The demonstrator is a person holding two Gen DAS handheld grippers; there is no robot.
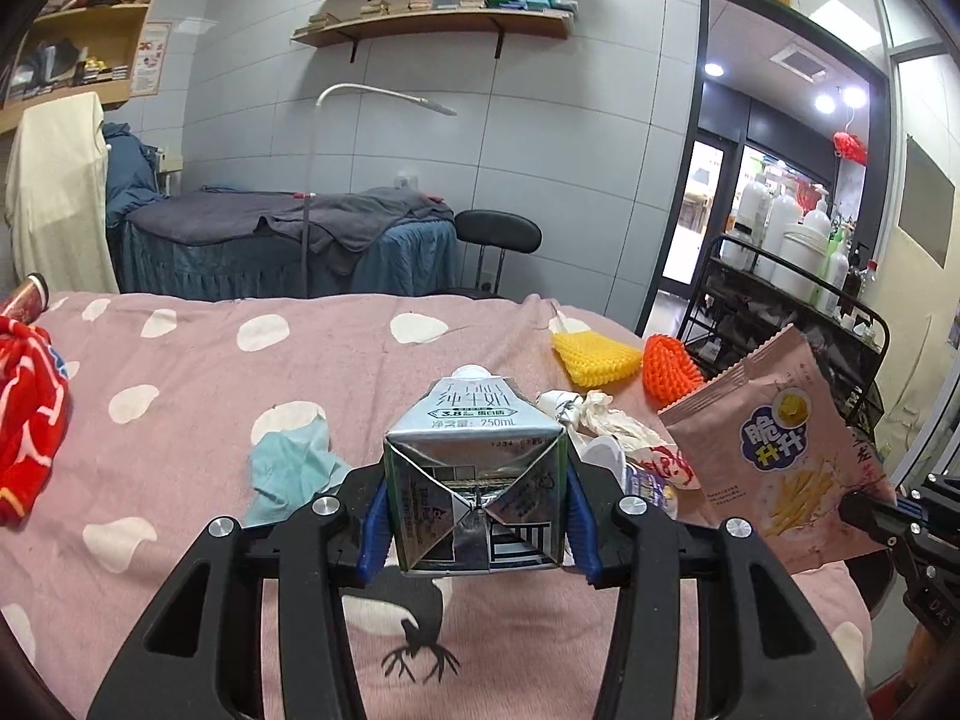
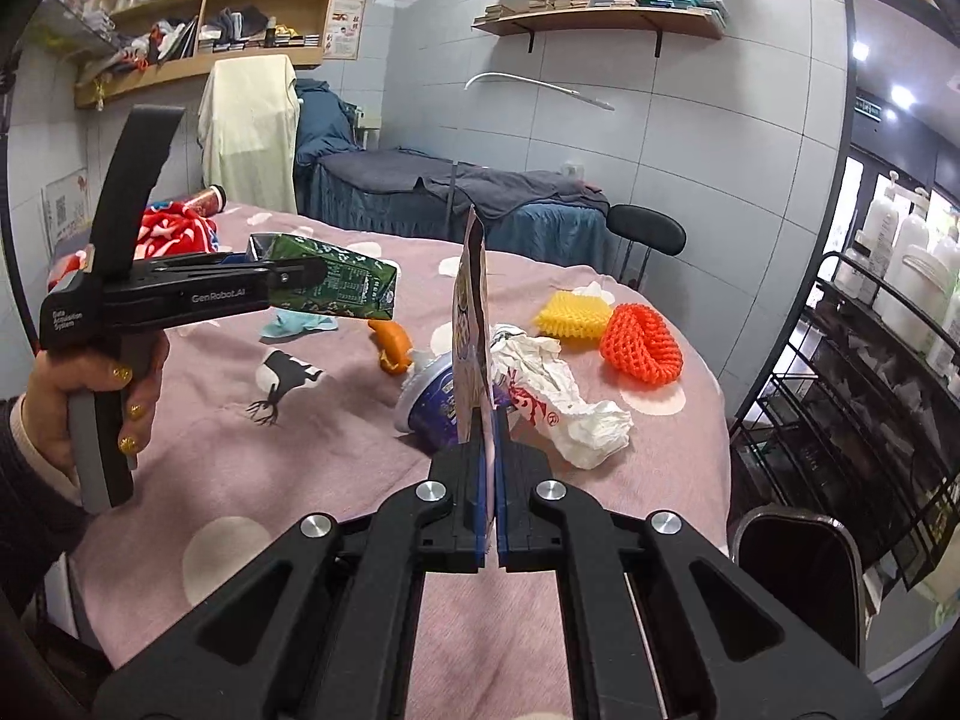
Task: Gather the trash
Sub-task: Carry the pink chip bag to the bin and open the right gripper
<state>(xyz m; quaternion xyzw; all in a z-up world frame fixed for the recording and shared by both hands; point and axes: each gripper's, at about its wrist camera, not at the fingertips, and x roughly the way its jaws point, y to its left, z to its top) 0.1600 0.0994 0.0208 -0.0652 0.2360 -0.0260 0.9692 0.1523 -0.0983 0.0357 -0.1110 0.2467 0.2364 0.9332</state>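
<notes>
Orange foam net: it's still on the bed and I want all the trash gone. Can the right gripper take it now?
Probably not yet. The right gripper is shut on the pink snack bag, so its jaws are occupied, though the orange foam net lies uncovered.

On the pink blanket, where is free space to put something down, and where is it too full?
Free: the wide stretch of pink blanket between the deer print and the red cloth, and the near strip in front of the grippers. Crowded: the right side, around the purple cup, crumpled paper, yellow net and orange net.
</notes>
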